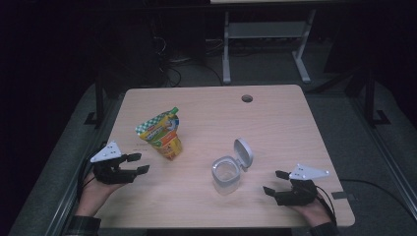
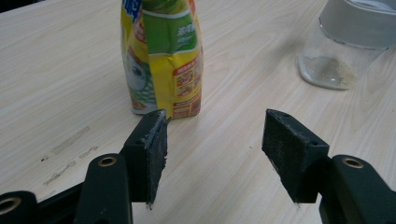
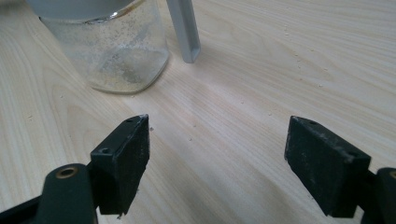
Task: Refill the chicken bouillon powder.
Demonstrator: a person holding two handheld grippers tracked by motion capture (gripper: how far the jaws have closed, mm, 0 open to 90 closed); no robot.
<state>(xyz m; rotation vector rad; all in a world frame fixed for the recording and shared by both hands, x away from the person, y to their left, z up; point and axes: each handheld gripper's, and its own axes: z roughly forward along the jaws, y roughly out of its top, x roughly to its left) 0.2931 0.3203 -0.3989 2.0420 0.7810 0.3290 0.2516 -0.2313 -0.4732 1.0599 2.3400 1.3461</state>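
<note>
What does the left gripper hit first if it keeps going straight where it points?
Probably the yellow-green pouch: it stands upright just beyond the left gripper, slightly toward its left jaw. The jaws are open with nothing between them; only bare table lies before it.

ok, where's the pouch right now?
In the high view the pouch stands upright on the table, left of centre, just ahead of the open left gripper and left of the jar.
</note>
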